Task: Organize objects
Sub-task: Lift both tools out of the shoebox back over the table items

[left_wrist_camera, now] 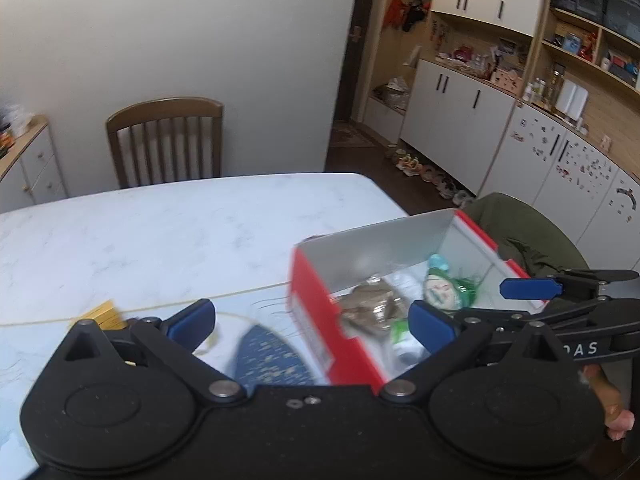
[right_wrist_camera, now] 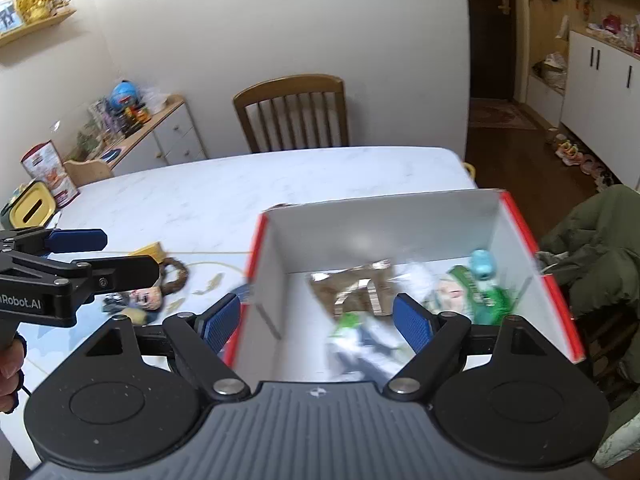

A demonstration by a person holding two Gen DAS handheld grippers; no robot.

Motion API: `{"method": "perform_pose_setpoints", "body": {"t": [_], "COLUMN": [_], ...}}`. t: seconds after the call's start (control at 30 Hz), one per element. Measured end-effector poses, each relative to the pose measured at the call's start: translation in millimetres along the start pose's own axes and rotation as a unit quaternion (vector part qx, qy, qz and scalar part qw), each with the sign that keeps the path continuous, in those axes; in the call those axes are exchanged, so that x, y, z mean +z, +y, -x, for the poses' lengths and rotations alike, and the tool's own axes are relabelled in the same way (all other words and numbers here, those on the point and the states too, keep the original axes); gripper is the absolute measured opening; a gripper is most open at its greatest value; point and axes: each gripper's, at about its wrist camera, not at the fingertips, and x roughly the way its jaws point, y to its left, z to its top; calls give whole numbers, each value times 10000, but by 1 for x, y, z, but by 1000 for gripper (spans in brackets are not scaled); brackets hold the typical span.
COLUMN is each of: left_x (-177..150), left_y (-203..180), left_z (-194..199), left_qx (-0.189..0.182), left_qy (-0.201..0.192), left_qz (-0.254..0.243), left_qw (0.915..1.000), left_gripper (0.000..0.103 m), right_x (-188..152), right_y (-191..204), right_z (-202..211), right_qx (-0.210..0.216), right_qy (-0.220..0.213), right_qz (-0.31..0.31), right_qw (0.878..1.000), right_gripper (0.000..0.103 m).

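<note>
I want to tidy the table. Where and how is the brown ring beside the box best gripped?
Judging by its flat pose, take the brown ring from above, one finger through the hole, one outside, pinching its free right arc. The left gripper hangs over its left side.

We are in a lived-in home, in its dining room. A wooden dining chair (right_wrist_camera: 291, 114) stands at the marble-topped bench (right_wrist_camera: 248, 188). White cupboards (left_wrist_camera: 456, 108) line a hallway with shoes (left_wrist_camera: 424, 172) on the floor and a dark door (right_wrist_camera: 490, 32). A sideboard (right_wrist_camera: 160, 132) carries toys.
</note>
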Motion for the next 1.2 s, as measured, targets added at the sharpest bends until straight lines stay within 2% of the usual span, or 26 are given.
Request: {"method": "perform_pose_setpoints", "body": {"t": [0.27,0.5,0.63,0.73,0.93,1.2], "left_x": [-19,-36,-51,-63,-80,-90], "left_y": [60,121,157,179,203,235], "left_z": [14,22,16,8,-7,-34], "left_qx": [576,754,671,831,1094,1127], "left_qy": [-56,-12,106,180,290,443], "left_qz": [131,462,1012,1325,1146,1605], "left_qw": [9982,9961,9925,9875,9869,9796], "left_gripper": [103,103,103,103,103,103], "right_x": [-2,-1,-1,0,3,6], "right_y": [57,102,127,144,172,195], "right_z": [-19,-38,-52,-66,-97,-142], "right_qx": [181,291,332,341,307,119], "right_qy": [180,319,420,518,757,1047], "right_qz": [65,70,95,85,76,-40], "right_qw": [9997,9990,9985,9980,9966,9944], "right_gripper": [86,86,86,86,86,86]}}
